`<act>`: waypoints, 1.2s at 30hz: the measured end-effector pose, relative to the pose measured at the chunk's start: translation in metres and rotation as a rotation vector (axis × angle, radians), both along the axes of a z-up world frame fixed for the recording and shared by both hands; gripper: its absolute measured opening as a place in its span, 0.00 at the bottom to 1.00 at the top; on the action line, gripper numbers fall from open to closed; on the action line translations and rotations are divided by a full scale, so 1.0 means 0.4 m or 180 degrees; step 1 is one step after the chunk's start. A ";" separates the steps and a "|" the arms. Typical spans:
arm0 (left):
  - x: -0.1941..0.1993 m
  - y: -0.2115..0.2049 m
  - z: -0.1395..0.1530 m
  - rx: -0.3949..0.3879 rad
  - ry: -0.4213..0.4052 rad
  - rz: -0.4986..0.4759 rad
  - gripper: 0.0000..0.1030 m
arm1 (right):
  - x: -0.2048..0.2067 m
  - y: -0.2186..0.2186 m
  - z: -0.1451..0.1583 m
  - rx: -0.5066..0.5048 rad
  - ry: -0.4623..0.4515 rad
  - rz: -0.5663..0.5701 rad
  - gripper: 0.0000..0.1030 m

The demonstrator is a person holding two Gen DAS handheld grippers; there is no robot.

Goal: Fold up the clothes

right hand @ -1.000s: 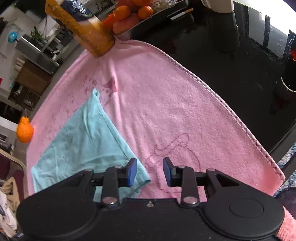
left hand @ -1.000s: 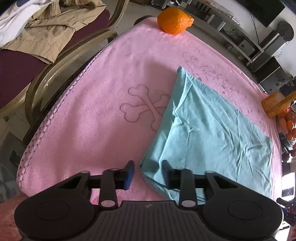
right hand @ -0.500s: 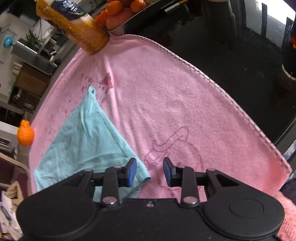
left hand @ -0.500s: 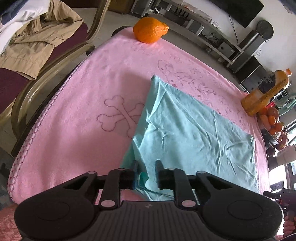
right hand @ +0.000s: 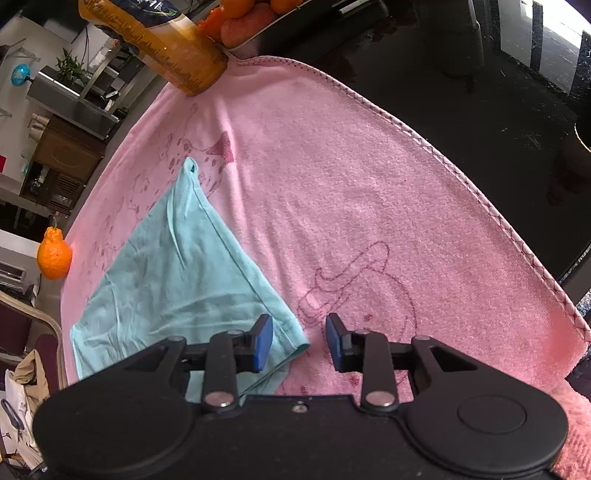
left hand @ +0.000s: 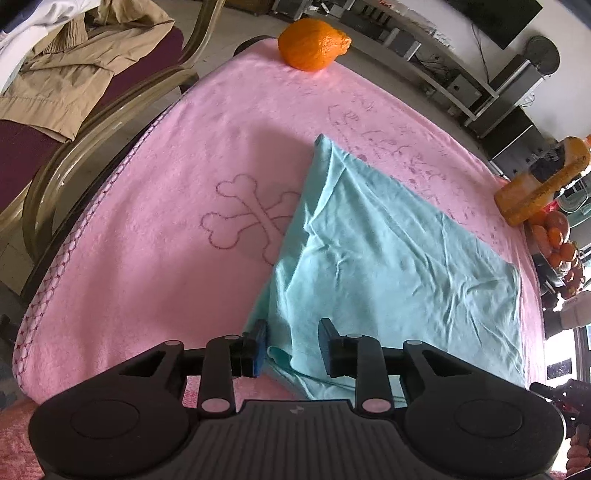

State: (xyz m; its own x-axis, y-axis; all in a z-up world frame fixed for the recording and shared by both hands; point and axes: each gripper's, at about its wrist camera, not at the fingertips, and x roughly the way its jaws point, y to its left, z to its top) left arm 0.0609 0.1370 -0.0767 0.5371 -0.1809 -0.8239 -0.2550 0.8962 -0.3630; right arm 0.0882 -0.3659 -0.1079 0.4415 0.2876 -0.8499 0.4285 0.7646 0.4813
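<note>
**Both grippers at the near corners of the teal cloth**

The left gripper [left hand: 291, 345] has its jaws opening; a fold of the teal cloth [left hand: 388, 258] lies between them, and the pads are not pressing on it. The right gripper [right hand: 300, 341] stands with its jaws apart, nothing pinched; the cloth's near right corner [right hand: 295, 345] lies under the gap, closer to the left pad.

The cloth lies creased, in more than one layer, on a pink towel [left hand: 166, 229], its near edge by the grippers and its far corner pointing away. Just left of it, crossed bones [left hand: 251, 218] are drawn on the towel; another outline drawing [right hand: 354, 280] lies to its right.

At the towel's far edge sits an orange fruit [left hand: 312, 44]. A bottle of orange drink [right hand: 162, 48] stands on the far right corner, with a tray of fruit [right hand: 251, 22] beside it. The towel covers a dark table [right hand: 480, 92]. To the left stands a chair [left hand: 92, 122] with a tan garment [left hand: 70, 70] on it.
</note>
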 end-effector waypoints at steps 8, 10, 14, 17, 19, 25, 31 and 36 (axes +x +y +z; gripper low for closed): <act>-0.003 -0.006 0.006 0.0110 -0.0035 0.0005 0.01 | 0.000 0.004 -0.004 -0.0018 0.0014 0.0007 0.30; -0.005 -0.003 0.006 0.0133 -0.0024 0.0035 0.01 | 0.000 0.003 -0.006 0.0004 0.0021 -0.0007 0.30; -0.002 -0.003 0.000 0.0164 0.0027 0.0046 0.00 | 0.003 0.004 -0.010 0.0040 0.0009 -0.0019 0.30; -0.001 -0.014 -0.003 0.0267 0.0068 0.0001 0.00 | 0.010 0.017 -0.008 -0.0042 -0.0015 0.0064 0.23; 0.000 -0.022 -0.009 0.0368 0.0114 -0.0033 0.00 | 0.013 0.038 -0.004 -0.0196 -0.0010 0.0204 0.14; -0.017 0.020 0.020 0.0049 -0.0119 0.0104 0.00 | -0.008 0.029 0.050 -0.0078 -0.0441 0.0142 0.03; -0.061 0.141 0.055 -0.0845 -0.0443 0.0497 0.00 | -0.053 -0.067 0.079 0.0962 -0.0933 -0.0321 0.03; -0.046 0.109 0.018 -0.0467 -0.0019 0.0457 0.00 | -0.044 -0.057 0.053 0.0706 -0.0578 -0.0331 0.03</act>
